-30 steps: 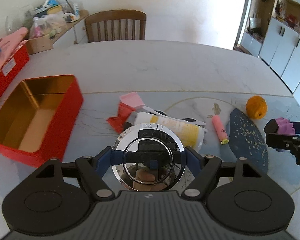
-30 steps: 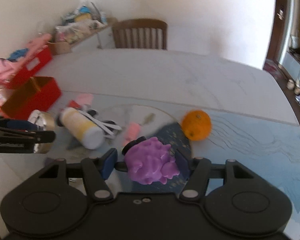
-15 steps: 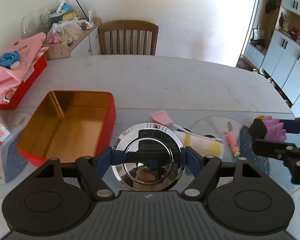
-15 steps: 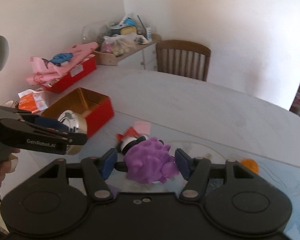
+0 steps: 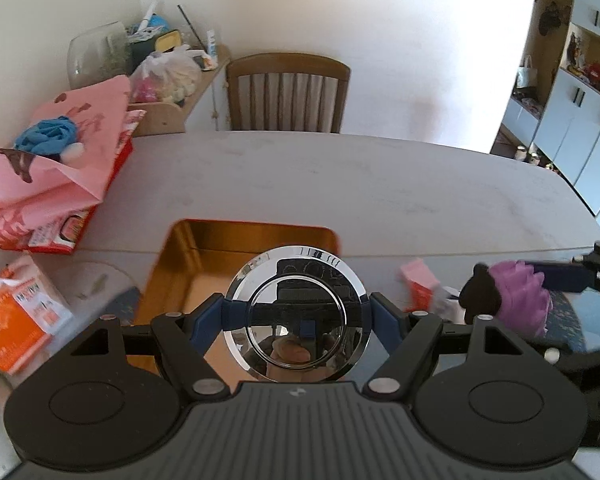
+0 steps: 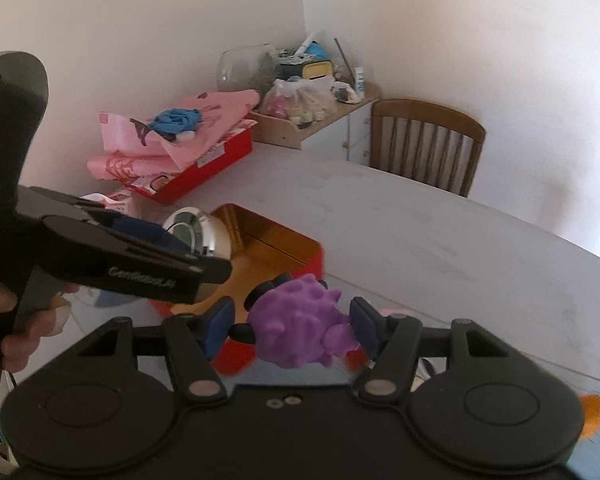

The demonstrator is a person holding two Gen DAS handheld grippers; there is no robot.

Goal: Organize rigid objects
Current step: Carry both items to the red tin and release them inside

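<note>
My left gripper is shut on a round chrome-lidded container, held above the near end of an open red tin with a gold inside. In the right wrist view that same container hangs over the red tin, with the left gripper and a hand behind it. My right gripper is shut on a knobbly purple toy, just right of the tin's near corner. From the left wrist view the purple toy shows at the far right.
A red box heaped with pink paper and a blue cloth stands at the left of the grey table. An orange packet lies near left. A wooden chair and a cluttered shelf are behind. An orange fruit sits at right.
Both grippers have carried their loads leftward and slightly up, from the pile of loose items toward the red tin. The tin now lies straight under the left gripper.
</note>
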